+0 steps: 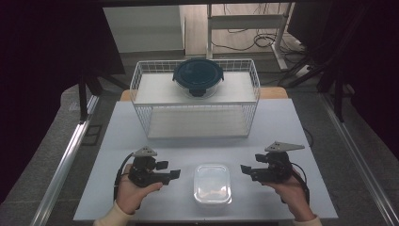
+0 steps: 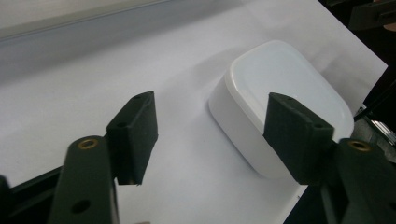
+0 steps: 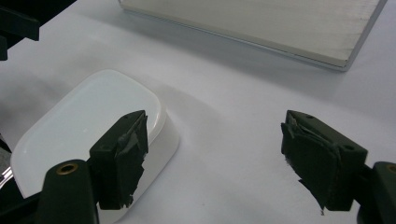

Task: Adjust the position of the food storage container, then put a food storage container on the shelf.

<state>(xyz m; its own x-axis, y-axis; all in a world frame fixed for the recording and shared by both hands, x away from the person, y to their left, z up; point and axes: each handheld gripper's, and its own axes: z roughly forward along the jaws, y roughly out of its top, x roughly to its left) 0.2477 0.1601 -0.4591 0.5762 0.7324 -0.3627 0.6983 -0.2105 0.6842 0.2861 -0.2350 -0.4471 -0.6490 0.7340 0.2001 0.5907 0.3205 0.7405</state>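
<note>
Two grippers: the left gripper (image 1: 173,174) and the right gripper (image 1: 245,169) both hold their jaws wide with nothing between them. One white lidded container (image 1: 212,183) sits between them on the white table (image 1: 282,127). Beyond, one wire basket (image 1: 141,89) holds one round dark-lidded container (image 1: 197,76).

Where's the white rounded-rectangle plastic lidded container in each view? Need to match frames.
High view: white rounded-rectangle plastic lidded container at bottom centre, between the two tools.
Left gripper view: upper right, partly behind the right-hand jaw.
Right gripper view: lower left, behind the left-hand jaw.
Shared landmark: the white table top.
</note>
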